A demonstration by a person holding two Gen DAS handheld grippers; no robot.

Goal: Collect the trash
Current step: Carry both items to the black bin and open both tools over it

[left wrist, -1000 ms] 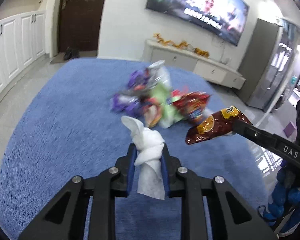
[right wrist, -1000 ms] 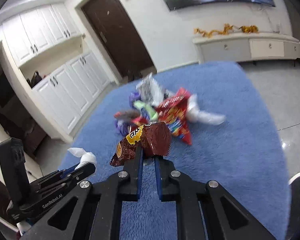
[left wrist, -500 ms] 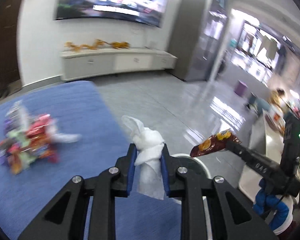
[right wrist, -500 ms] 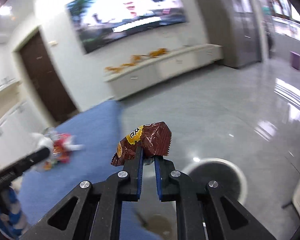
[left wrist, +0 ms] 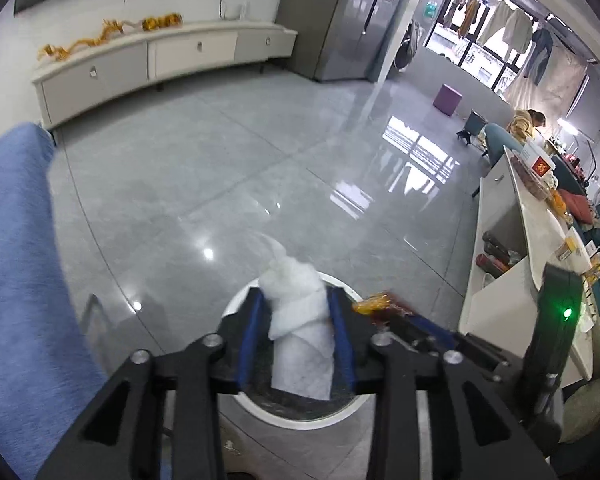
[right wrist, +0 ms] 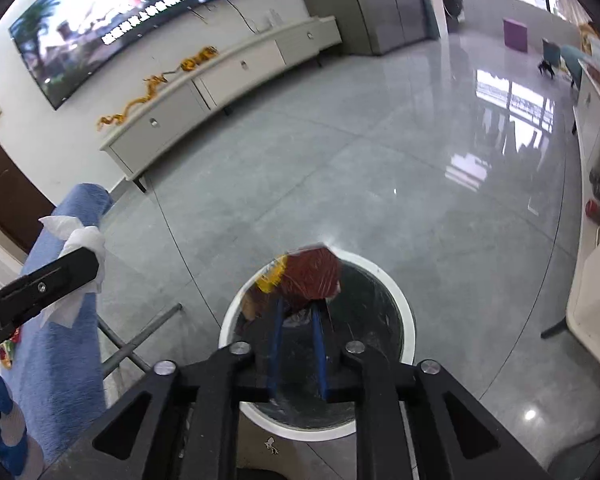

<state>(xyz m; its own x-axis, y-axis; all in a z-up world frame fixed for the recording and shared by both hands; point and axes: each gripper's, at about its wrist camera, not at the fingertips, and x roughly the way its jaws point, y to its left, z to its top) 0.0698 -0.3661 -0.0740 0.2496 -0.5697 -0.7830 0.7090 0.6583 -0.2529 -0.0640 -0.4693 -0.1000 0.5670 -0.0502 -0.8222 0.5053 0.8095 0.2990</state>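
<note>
Both over white-rimmed bin (right wrist: 407, 322), dark liner, contents unclear: left hand-held gripper (left wrist: 296, 312) jaws just widening, tissue (left wrist: 300, 320) loose between them; right hand-held gripper (right wrist: 298, 308) just widening, brown snack wrapper (right wrist: 310, 276) at tips

Both hand-held grippers (left wrist: 296, 334) (right wrist: 296, 330) tilt downward, jaws just opening.

I see glossy grey tile floor (left wrist: 236, 168), blue rug (left wrist: 16, 248), white low cabinet (right wrist: 220, 80), wall TV (right wrist: 128, 12), bright windows (left wrist: 496, 48).

Both wrist views down over bin (left wrist: 236, 300)
</note>
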